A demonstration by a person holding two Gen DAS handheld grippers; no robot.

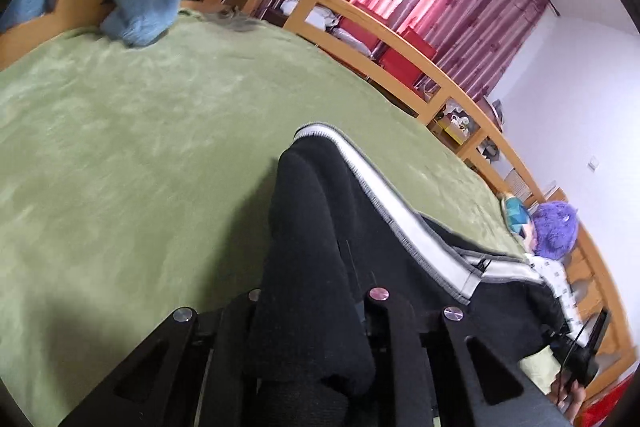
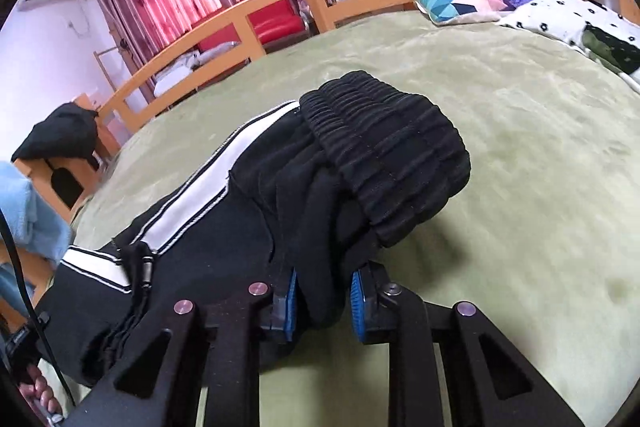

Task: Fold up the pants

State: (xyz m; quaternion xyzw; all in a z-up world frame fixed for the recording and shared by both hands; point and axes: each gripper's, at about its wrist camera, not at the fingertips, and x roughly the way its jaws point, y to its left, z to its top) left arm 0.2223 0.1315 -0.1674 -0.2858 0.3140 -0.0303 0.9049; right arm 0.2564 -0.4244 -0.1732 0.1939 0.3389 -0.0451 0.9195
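Two grippers clamp black pants over green bed cover. Right gripper pinches bunched fabric below ribbed waistband, blue pads pressing cloth. Left gripper grips leg end; pad contact hidden under fabric, but cloth fills gap. Pants lie mid-bed, white side stripe toward far rail.

Step judged: fold midway, both ends lifted. Next: bring ends together, edges matched, lay flat, then release.

Containers: none in view.
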